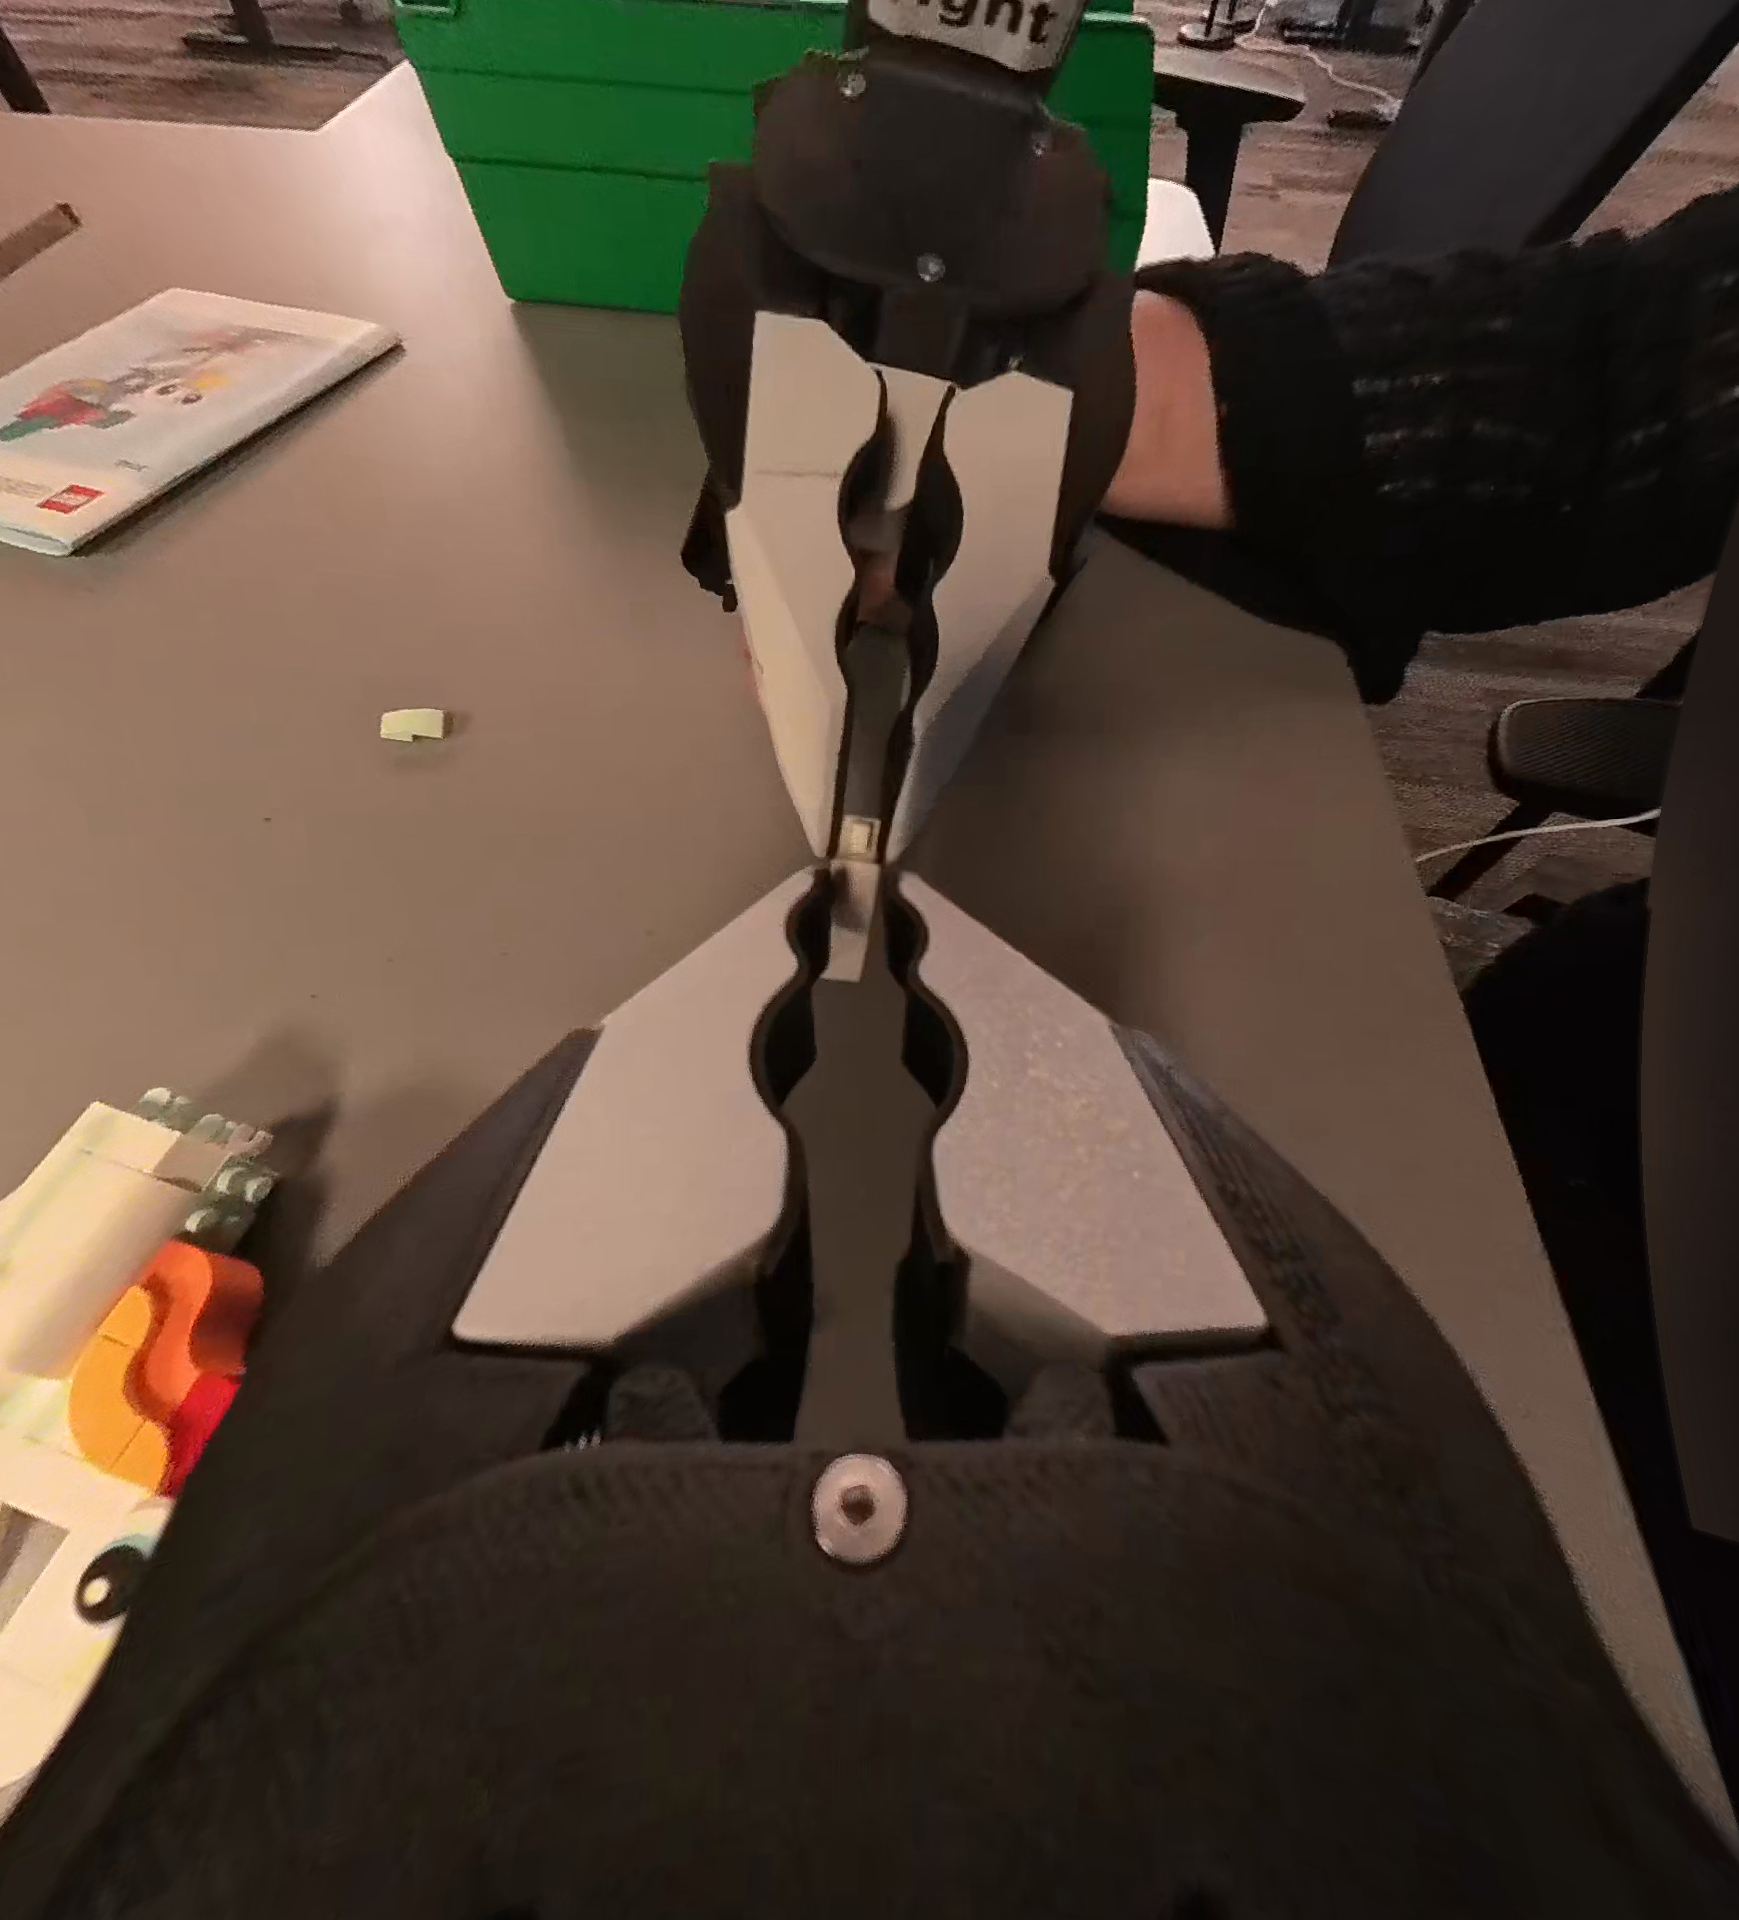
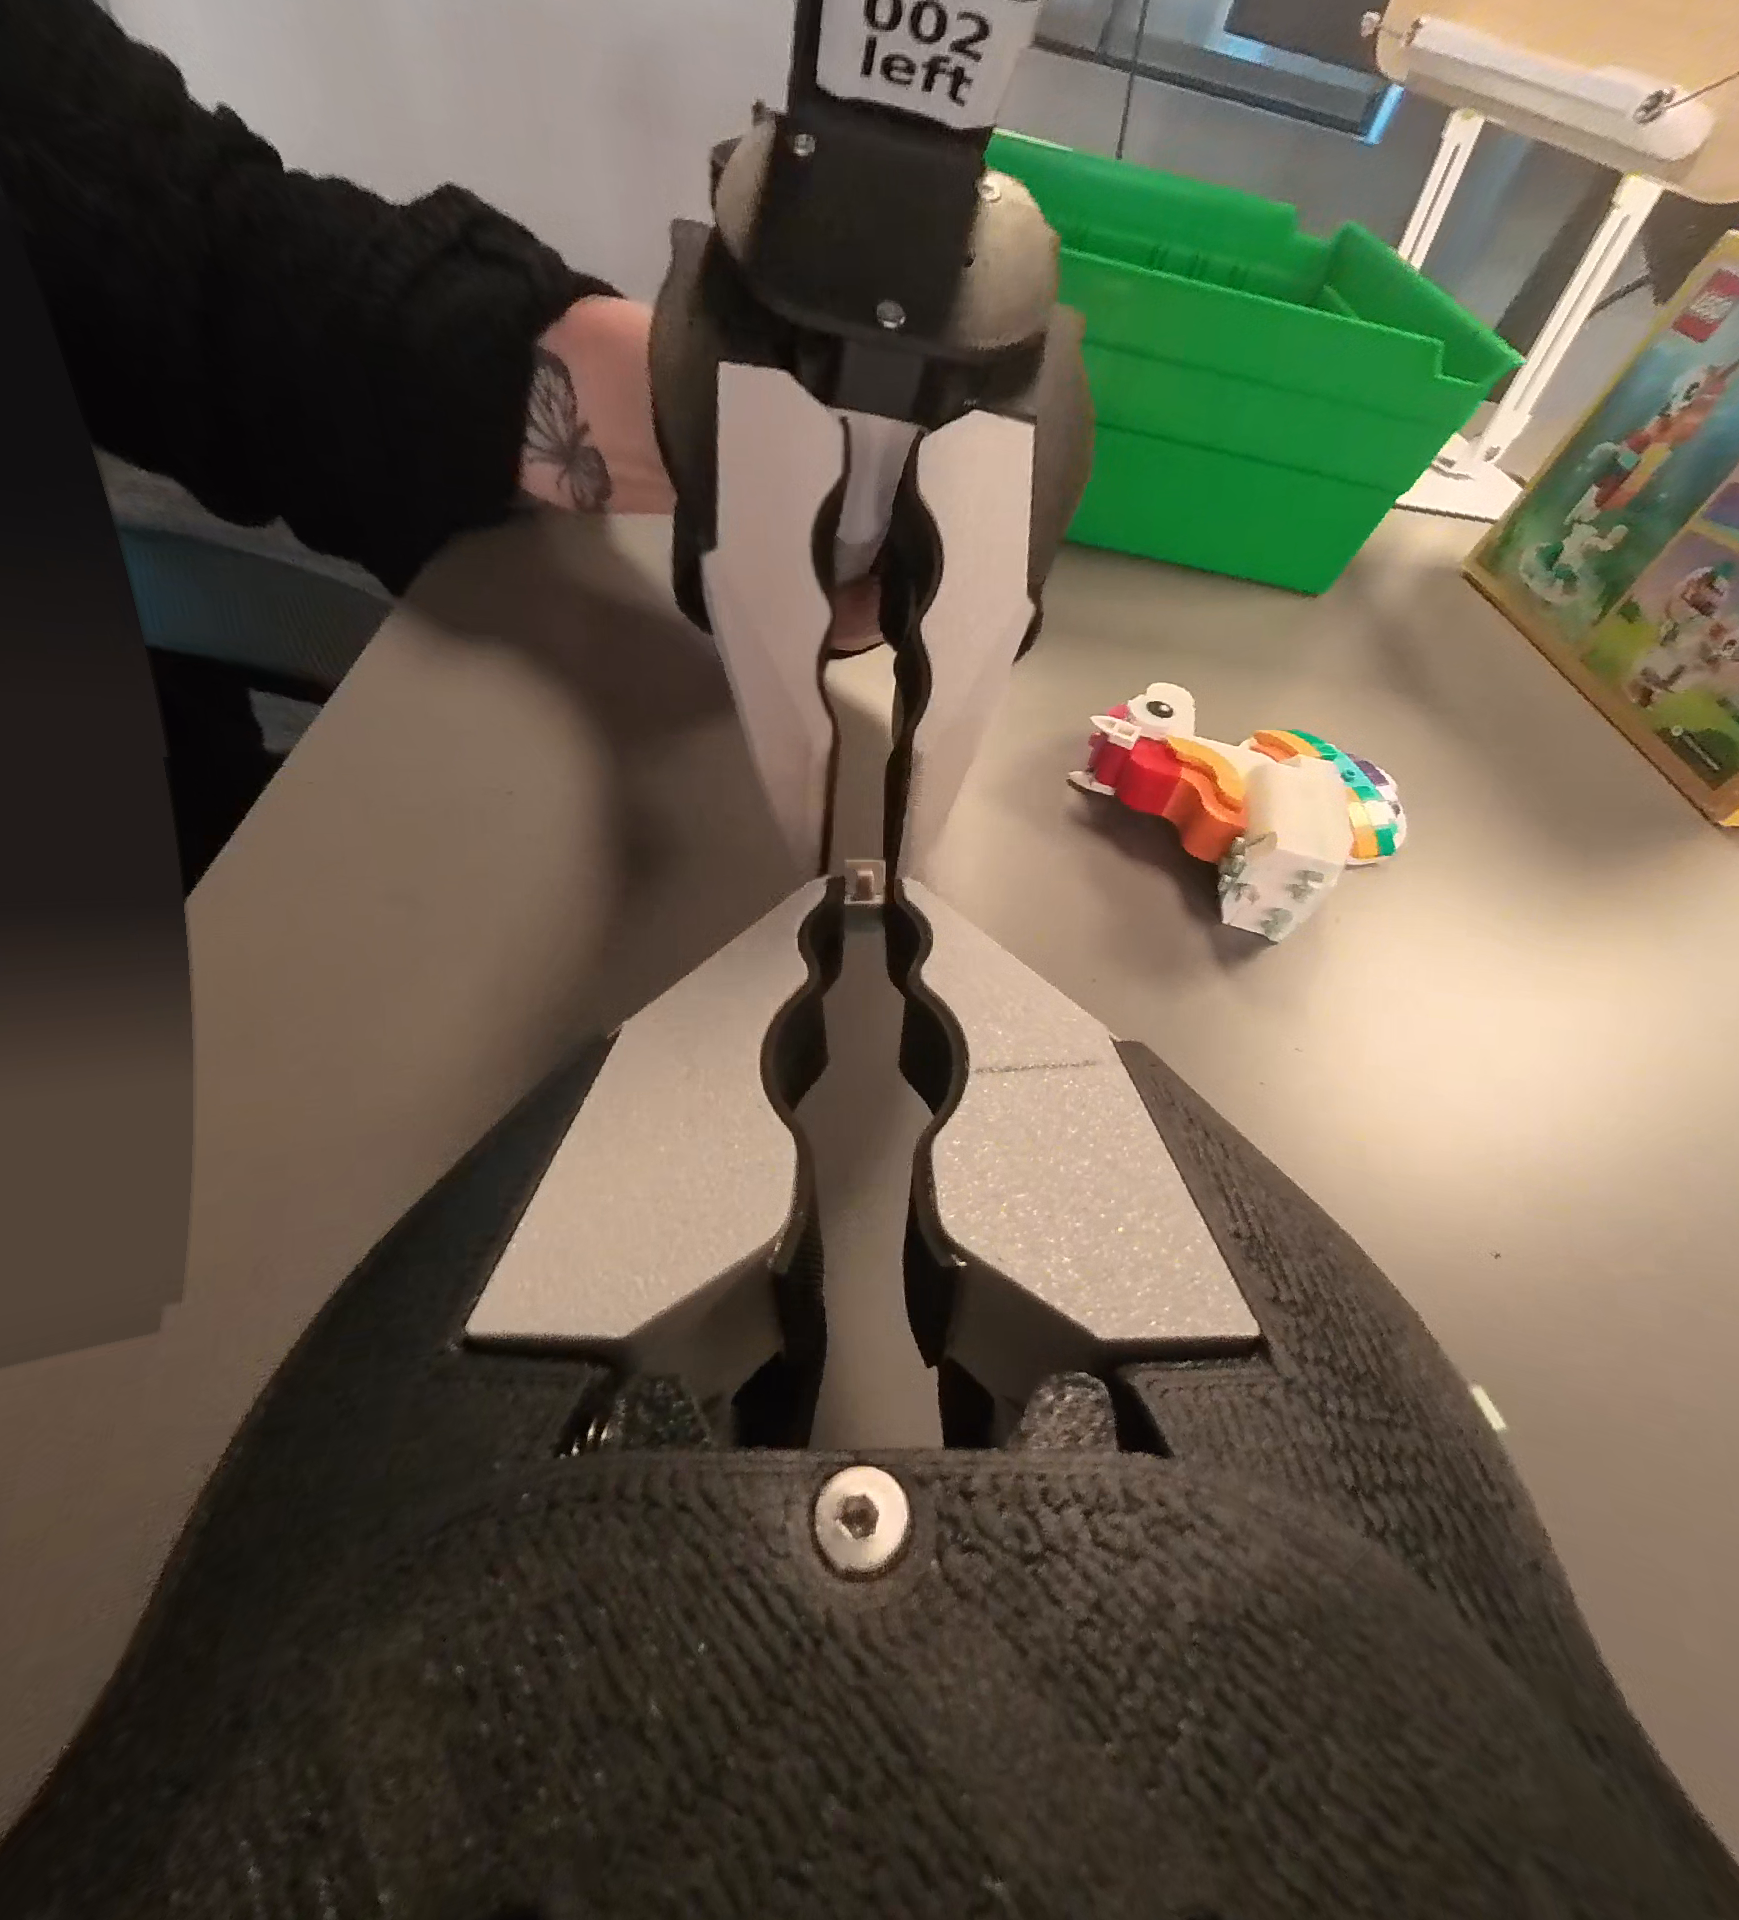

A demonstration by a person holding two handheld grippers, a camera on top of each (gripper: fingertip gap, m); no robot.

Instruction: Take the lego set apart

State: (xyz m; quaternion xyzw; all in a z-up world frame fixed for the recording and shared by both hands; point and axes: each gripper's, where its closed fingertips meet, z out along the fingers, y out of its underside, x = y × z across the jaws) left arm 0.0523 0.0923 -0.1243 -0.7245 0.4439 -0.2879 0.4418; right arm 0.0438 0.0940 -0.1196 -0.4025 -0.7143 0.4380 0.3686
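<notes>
Grey matte table, office chairs and carpet behind it, and right over the middle two grippers meet tip to tip on one tiny pale piece. The left gripper has its fingers nearly closed around a small whitish plate, and the right gripper pinches a little stud-sized bit stuck to its end. I'd say the trick is a slight twist or bend at the joint, not a straight tug, since smooth hard plastic slips from smooth pads. The rest of the lego set, a chunky white animal with orange and red curves, lies on its side well apart. One loose pale green piece sits alone. Beyond: a glossy booklet, ribbed green bins, a printed cardboard box.
</notes>
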